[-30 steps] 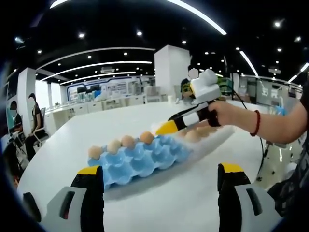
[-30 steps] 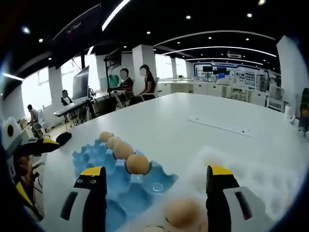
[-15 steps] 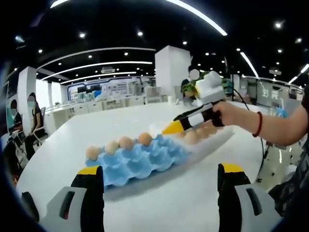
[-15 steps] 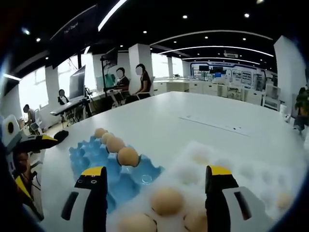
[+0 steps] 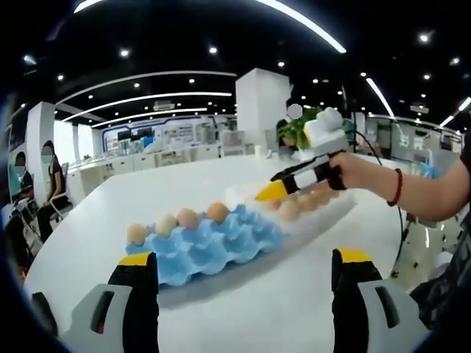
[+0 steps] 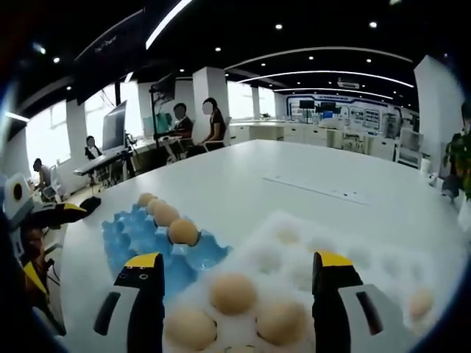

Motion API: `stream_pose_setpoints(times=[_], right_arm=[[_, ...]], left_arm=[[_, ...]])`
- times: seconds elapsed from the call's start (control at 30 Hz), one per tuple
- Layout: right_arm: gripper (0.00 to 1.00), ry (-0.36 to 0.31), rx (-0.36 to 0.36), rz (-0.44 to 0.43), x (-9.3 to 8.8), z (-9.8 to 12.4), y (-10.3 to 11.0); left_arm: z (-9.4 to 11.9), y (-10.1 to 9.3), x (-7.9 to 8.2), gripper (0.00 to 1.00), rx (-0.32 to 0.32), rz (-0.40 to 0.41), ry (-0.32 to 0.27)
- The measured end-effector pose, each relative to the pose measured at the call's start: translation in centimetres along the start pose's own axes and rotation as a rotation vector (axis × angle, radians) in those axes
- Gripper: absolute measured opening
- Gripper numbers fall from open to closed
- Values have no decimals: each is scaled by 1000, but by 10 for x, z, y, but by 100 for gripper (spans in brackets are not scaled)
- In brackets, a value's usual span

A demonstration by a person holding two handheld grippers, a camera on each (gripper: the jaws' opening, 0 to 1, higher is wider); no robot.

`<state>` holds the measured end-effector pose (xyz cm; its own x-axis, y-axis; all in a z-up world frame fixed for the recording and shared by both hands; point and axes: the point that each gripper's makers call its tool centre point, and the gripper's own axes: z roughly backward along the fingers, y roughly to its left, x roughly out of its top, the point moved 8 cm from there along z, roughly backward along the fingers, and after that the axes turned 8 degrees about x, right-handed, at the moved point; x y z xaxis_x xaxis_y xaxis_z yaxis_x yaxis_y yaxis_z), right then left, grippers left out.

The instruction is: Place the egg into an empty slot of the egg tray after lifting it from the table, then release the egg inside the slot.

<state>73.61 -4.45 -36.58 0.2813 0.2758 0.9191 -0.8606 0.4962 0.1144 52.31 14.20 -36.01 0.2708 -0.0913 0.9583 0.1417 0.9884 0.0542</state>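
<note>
Four eggs [image 6: 167, 216] in blue tray [image 6: 125, 234] — right gripper [image 6: 234, 283] open, empty

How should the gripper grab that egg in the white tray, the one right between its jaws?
Probably from above, the right gripper closing on the egg's rounded sides around its widest part. It sits in a white tray cup with neighbours close, so only the upper part is free.

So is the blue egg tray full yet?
No. The blue egg tray holds four eggs in one edge row; its other slots show bare blue in both views.
</note>
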Motion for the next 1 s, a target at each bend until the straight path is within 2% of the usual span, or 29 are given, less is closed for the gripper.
stream_pose_setpoints(times=[1.0], right_arm=[[83,13,-49,-8,-10,24,-24]], left_arm=[[-8,-3,-1,99,3,-1,13]])
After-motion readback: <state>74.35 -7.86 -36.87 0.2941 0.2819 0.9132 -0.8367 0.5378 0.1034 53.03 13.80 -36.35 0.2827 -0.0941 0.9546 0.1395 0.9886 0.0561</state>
